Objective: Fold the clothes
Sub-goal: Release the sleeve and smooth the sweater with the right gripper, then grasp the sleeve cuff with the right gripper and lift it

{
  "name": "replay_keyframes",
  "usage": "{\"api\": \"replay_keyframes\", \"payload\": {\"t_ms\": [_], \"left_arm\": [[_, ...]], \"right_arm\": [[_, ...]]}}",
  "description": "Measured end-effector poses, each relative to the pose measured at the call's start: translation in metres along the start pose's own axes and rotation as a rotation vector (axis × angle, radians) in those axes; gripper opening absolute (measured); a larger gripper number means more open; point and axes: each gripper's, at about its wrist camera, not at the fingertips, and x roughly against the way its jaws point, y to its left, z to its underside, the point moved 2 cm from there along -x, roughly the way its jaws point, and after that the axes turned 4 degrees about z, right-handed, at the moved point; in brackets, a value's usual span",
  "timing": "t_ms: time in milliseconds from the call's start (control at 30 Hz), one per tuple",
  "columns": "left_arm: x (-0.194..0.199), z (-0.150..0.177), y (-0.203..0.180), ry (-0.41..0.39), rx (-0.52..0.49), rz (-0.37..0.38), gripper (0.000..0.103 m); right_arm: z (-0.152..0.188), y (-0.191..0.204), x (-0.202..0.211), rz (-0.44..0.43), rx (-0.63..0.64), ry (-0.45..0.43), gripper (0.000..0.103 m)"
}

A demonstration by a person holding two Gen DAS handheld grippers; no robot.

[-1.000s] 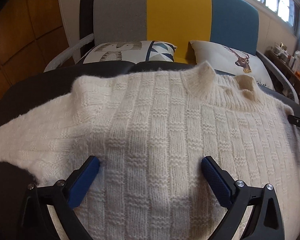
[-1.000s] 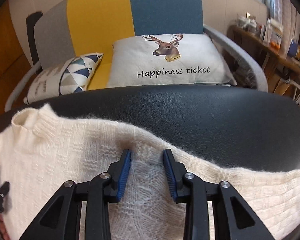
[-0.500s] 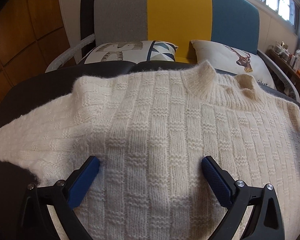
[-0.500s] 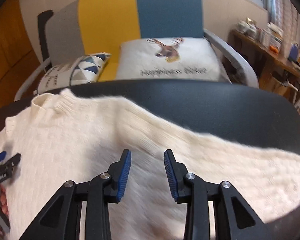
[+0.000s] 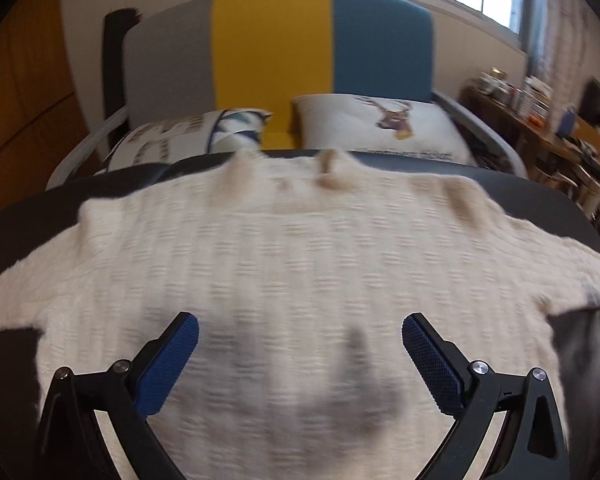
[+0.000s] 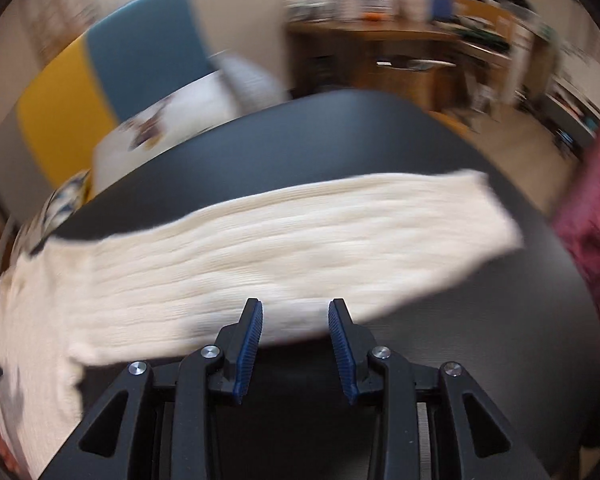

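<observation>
Cream sweater (image 5: 292, 264) is seen blurred on the black table (image 6: 340, 140), hem cut off, under wide-spread left gripper (image 5: 300, 330); right gripper (image 6: 295, 310) spread, empty, at sleeve edge.

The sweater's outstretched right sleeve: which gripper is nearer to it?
Right. The right gripper is open at the sleeve's near edge; the left gripper is open over the sweater's body.
</observation>
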Motion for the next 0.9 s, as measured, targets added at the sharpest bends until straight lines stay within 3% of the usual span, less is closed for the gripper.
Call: {"api": "replay_keyframes", "payload": {"t_ms": [100, 167, 400, 733, 900], "left_arm": [[0.006, 0.004, -0.029, -0.006, -0.051, 0.034, 0.103], [0.01, 0.006, -0.048, -0.01, -0.084, 0.057, 0.103], [0.012, 0.026, -0.084, -0.009, -0.176, 0.078, 0.103], [0.021, 0.037, -0.091, -0.046, -0.246, 0.077, 0.103], [0.008, 0.047, -0.09, -0.001, -0.247, 0.071, 0.103]], "right_arm": [[-0.005, -0.049, 0.005, 0.032, -0.113, -0.021, 0.035], [-0.011, -0.079, 0.003, 0.01, -0.209, -0.014, 0.035], [-0.023, -0.134, -0.02, -0.067, -0.454, 0.011, 0.036], [-0.032, -0.139, -0.035, -0.11, -0.59, -0.032, 0.04], [-0.035, -0.131, -0.04, -0.112, -0.607, -0.056, 0.04]]}}
